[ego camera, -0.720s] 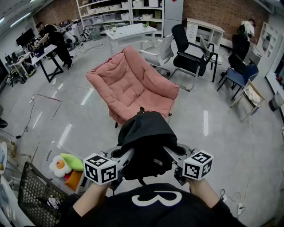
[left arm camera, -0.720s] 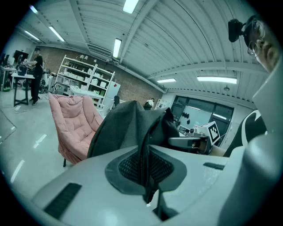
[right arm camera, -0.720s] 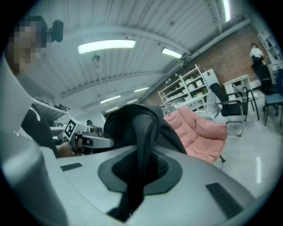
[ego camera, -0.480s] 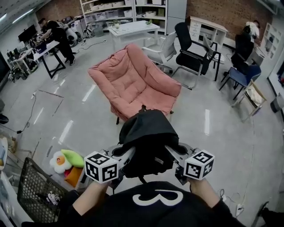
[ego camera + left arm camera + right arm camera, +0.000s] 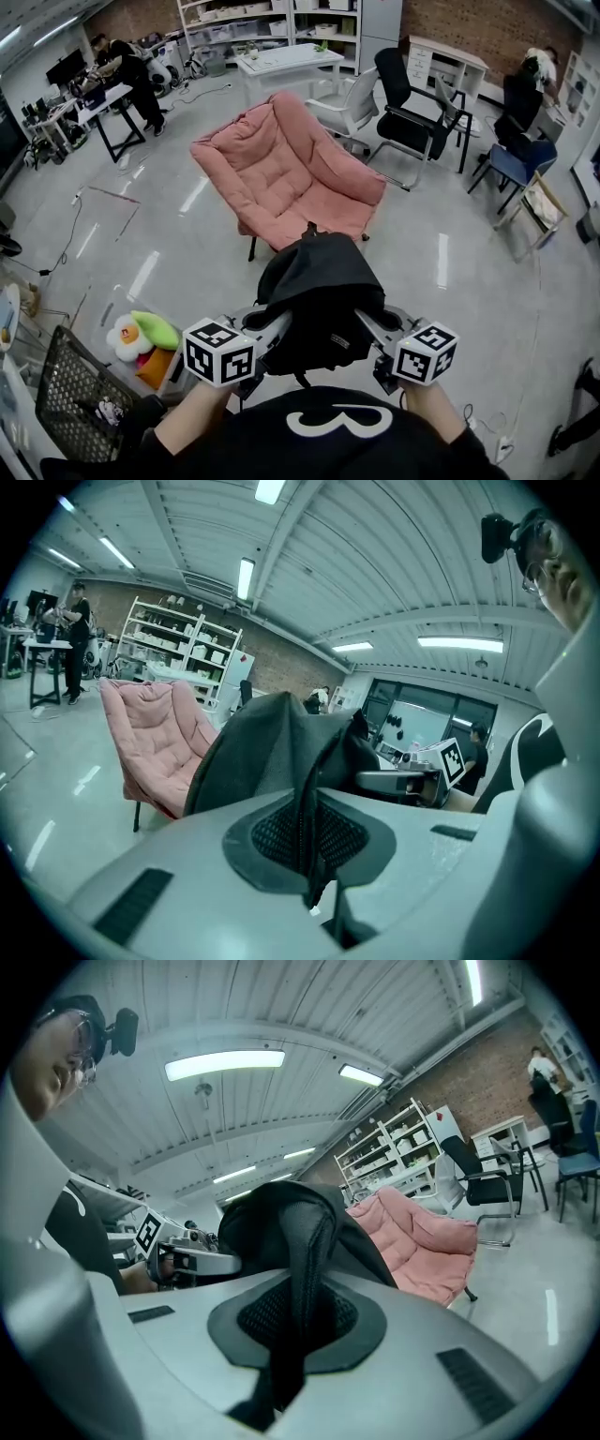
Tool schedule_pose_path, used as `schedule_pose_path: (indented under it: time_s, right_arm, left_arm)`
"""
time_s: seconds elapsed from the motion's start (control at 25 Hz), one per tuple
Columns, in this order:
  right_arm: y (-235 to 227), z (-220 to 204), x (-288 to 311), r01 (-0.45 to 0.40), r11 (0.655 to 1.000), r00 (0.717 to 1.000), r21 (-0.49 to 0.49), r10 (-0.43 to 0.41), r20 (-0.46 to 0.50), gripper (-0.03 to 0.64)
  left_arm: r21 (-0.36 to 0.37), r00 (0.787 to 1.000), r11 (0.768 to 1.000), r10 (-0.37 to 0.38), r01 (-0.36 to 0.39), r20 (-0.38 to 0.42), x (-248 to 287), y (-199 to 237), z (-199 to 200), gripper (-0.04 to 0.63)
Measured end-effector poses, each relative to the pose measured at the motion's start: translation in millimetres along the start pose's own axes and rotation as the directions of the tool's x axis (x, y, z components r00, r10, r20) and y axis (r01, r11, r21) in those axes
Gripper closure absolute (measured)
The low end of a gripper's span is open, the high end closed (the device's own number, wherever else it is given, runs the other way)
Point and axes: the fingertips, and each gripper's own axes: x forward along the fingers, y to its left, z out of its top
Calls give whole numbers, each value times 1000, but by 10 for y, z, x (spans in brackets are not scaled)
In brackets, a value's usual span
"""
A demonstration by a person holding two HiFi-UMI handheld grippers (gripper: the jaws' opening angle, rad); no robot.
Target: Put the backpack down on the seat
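A black backpack point(image 5: 317, 300) hangs in the air between my two grippers, just in front of my chest. My left gripper point(image 5: 272, 330) is shut on a thin black strap point(image 5: 306, 836) of the backpack point(image 5: 267, 747). My right gripper point(image 5: 367, 328) is shut on a wider padded strap point(image 5: 298, 1307) of the backpack point(image 5: 281, 1218). The pink cushioned folding chair point(image 5: 286, 173) stands on the floor ahead of me; its seat point(image 5: 314, 217) is bare and lies just beyond the backpack. The same chair shows at the left in the left gripper view point(image 5: 155, 742) and at the right in the right gripper view point(image 5: 422, 1237).
A black wire basket point(image 5: 70, 412) and a plush toy point(image 5: 141, 336) sit on the floor at my near left. Black office chairs point(image 5: 412, 103) and a white table point(image 5: 286, 64) stand behind the pink chair. A person point(image 5: 122, 70) works at a desk far left.
The pink chair has slid slightly lower and nearer in the head view as I moved toward it. Both grippers keep the same hold on the backpack.
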Motion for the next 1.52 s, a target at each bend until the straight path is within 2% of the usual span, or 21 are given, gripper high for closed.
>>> schedule_pose_path:
  time_s: [0.32,0.6,0.8,1.0,1.16,1.52]
  right_arm:
    - [-160,3,-362,0,1000,1000,-13,0,10,586]
    - [-330,35,-661,50,998,998,-33,-49,30,586]
    - [-487,94,-655,82,996,996,-35,-80,35,586]
    - [-744,157,-465,97,995,995,-20,-96,29,586]
    - [-1046,231,-204,107,994,994,-3,-107,8,586]
    - [-1961,731,699,121,992,992,23,-120,-45,586]
  left_arm:
    - [23,1000,1000,-14,14,1,233,-291,-36,584]
    - [17,997,997,-74,73,18,489,-507,-70,584]
    - [15,994,995,-104,103,15,652,-471,-22,584]
    - [19,994,994,-112,112,10,886,-250,73,584]
    - [-7,992,992,-123,123,7,1162,48,169,584]
    - [-86,990,986,-141,140,-3,1972,1007,733,584]
